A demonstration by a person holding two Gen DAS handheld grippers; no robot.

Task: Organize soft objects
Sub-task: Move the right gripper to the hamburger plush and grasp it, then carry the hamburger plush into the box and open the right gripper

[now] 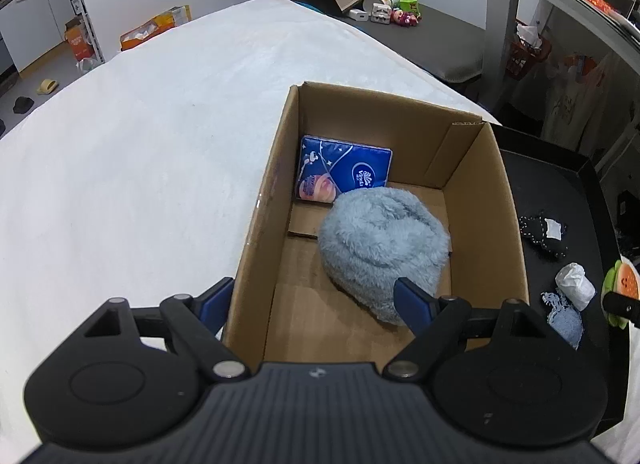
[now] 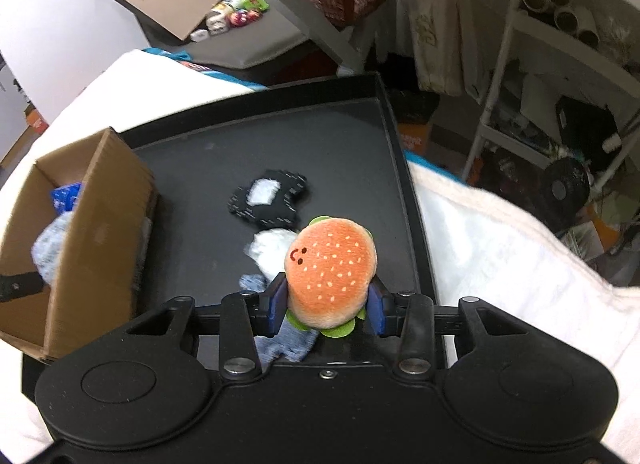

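R gripper (image 2: 327, 306) clamps burger plush (image 2: 331, 270), Vinda tissue pack (image 1: 344, 173)

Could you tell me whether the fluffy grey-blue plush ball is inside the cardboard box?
Inside: the fluffy grey-blue plush ball rests on the cardboard box floor, enclosed by its walls.

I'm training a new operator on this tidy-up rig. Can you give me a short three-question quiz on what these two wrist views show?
1. True or false: the right gripper is shut on the burger plush toy.
2. Which two things lie inside the cardboard box?
A. tissue pack and fluffy blue bundle
B. burger and black pouch
C. white wad and blue cloth
3. Fill in: the left gripper stands ____ with one finger on either side of the box's near-left wall.

Key: 1 true. 2 A: tissue pack, fluffy blue bundle. 3 open.
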